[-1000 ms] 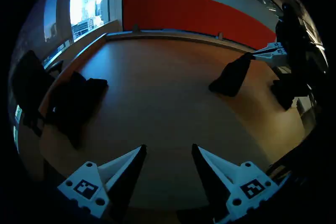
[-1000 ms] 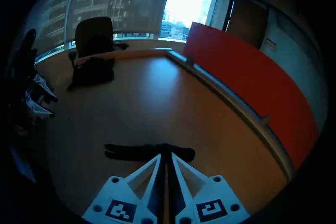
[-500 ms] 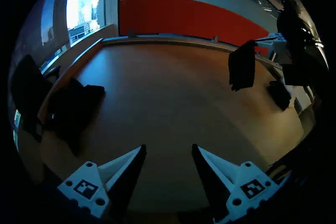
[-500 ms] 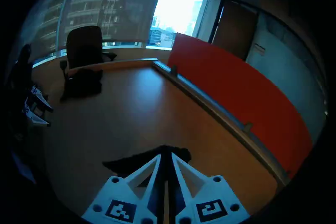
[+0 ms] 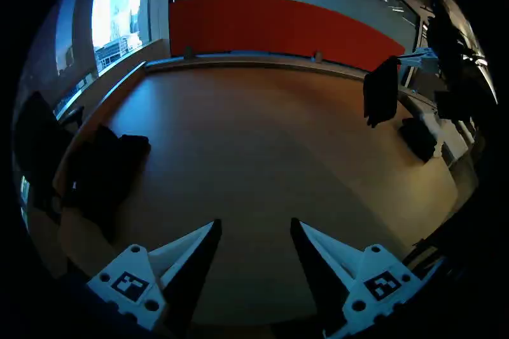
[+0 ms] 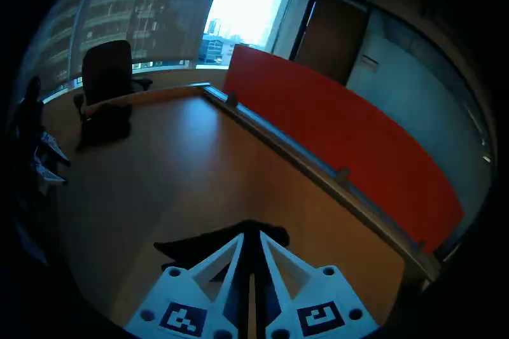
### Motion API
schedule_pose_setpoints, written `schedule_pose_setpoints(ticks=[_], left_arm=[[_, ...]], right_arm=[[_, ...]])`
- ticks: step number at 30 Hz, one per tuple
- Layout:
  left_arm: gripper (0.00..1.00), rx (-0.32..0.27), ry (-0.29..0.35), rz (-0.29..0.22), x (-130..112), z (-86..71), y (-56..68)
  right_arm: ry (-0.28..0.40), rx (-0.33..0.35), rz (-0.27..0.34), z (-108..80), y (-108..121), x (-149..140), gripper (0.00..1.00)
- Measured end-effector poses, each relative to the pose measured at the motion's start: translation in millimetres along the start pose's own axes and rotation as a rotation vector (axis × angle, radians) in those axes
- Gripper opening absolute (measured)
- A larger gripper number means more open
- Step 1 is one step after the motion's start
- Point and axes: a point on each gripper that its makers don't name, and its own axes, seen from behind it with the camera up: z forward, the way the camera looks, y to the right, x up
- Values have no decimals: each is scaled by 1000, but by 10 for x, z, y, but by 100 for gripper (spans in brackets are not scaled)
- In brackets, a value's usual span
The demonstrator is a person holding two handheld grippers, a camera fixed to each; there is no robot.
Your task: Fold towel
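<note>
A dark towel [image 5: 380,91] hangs above the far right of the wooden table [image 5: 254,142] in the left gripper view, held at its top by my right gripper [image 5: 412,59]. In the right gripper view that gripper [image 6: 252,237] is shut on the towel [image 6: 197,247], which spreads dark to the left just beyond the fingertips. My left gripper [image 5: 254,224] stands open low over the table's near edge, with nothing between its fingers. In the right gripper view it [image 6: 48,161] shows small at the far left.
A dark bundle [image 5: 105,164] lies on the table's left side, beside an office chair [image 5: 35,142]. Another dark item [image 5: 418,138] sits past the right edge. A red partition [image 5: 280,24] and a raised rail border the far side.
The right gripper has lifted the towel off the table and carried it up and to the right; it now hangs free. The left gripper has stayed open and turned slightly.
</note>
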Motion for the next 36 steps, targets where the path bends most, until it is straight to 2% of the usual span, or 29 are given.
schedule_pose_setpoints(ticks=[12, 23, 36], left_arm=[[80, -9, -14, 28, 52, 91, 66], [80, -21, -27, 54, 121, 195, 170], [80, -30, -42, 79, 193, 301, 295]], right_arm=[[-53, -83, 50, -310, 553, -355, 2], [-98, -192, 117, -569, 1210, -688, 2], [-147, -282, 168, -805, 1829, -1062, 2]])
